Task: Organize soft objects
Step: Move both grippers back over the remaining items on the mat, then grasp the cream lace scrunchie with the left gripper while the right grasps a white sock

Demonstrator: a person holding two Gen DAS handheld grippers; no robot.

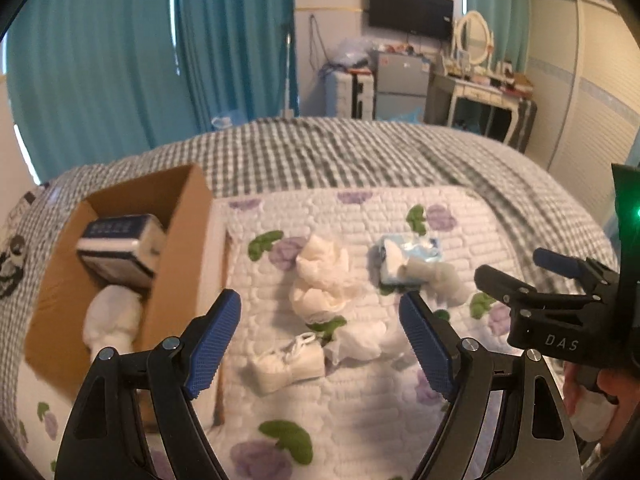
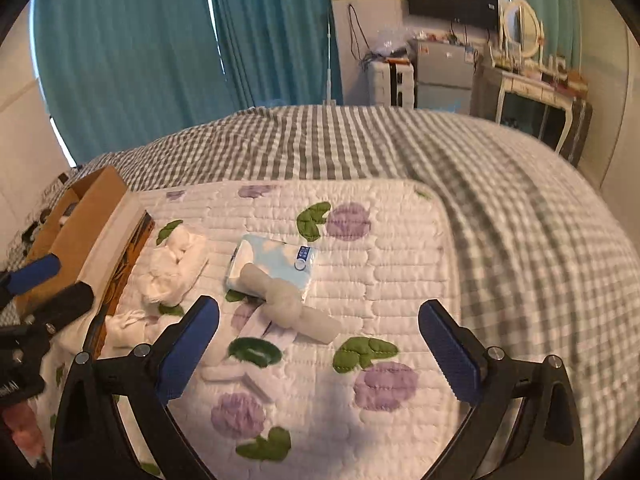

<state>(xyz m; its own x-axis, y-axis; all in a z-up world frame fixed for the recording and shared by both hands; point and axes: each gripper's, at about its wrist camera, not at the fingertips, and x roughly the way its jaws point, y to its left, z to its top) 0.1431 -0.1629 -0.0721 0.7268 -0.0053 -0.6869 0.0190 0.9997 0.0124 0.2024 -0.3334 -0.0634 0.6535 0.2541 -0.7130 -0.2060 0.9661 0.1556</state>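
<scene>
A cardboard box (image 1: 176, 248) stands on the bed at left; it holds a blue-and-white tissue pack (image 1: 120, 248) and a white cloth bundle (image 1: 112, 320). On the floral quilt (image 1: 360, 400) lie a crumpled white cloth (image 1: 320, 276), a small folded white item (image 1: 288, 364), a light-blue tissue pack (image 2: 276, 264) and a knotted white cloth roll (image 2: 288, 304) across it. My left gripper (image 1: 320, 332) is open and empty above the small white items. My right gripper (image 2: 320, 340) is open and empty, just in front of the knotted roll.
The quilt lies on a grey checked bedspread (image 2: 500, 200). Teal curtains (image 1: 160, 60), a wall TV (image 1: 410, 10), a small fridge (image 1: 400, 84) and a dressing table (image 1: 484, 96) stand beyond the bed.
</scene>
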